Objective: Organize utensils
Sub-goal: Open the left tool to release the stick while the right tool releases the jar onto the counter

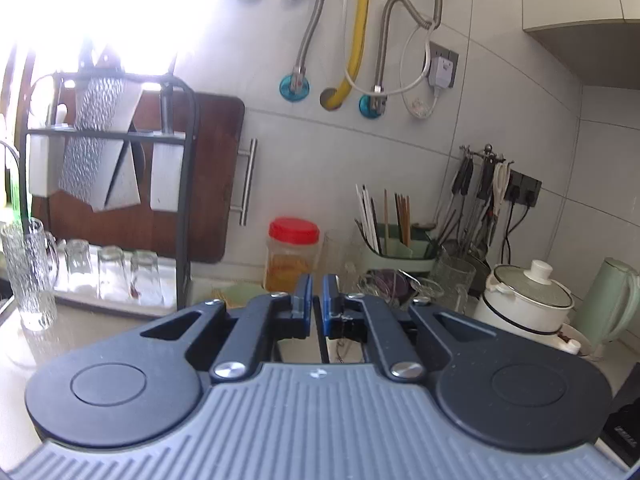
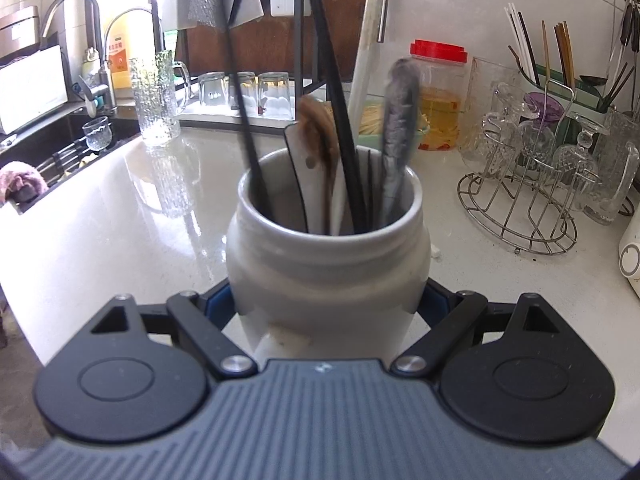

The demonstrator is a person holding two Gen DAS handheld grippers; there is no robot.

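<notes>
Your right gripper (image 2: 328,304) clasps a white ceramic crock (image 2: 328,264) around its lower body, a blue pad pressed to each flank, fingers spread about halfway. The crock stands upright on the pale glossy counter (image 2: 120,216), directly before you. Inside it lean a black chopstick-like stick (image 2: 248,128), a white-bladed tool (image 2: 306,168), a brown-handled utensil (image 2: 316,128) and a grey-handled one (image 2: 400,120). The handles look blurred.

Your left gripper (image 1: 316,300) is all but closed, fingers nearly touching; a thin dark rod seems to run between them, though you cannot tell if it is gripped. It faces a green caddy of chopsticks (image 1: 396,240) by the back wall.

Expect the crock to be heavy, rigid, glazed and slick, and it would likely break if dropped. Hold it where the body is widest, below the shoulder. The utensils are light and stiff; take each by its upper handle and lift straight up so the crock does not tip.
</notes>
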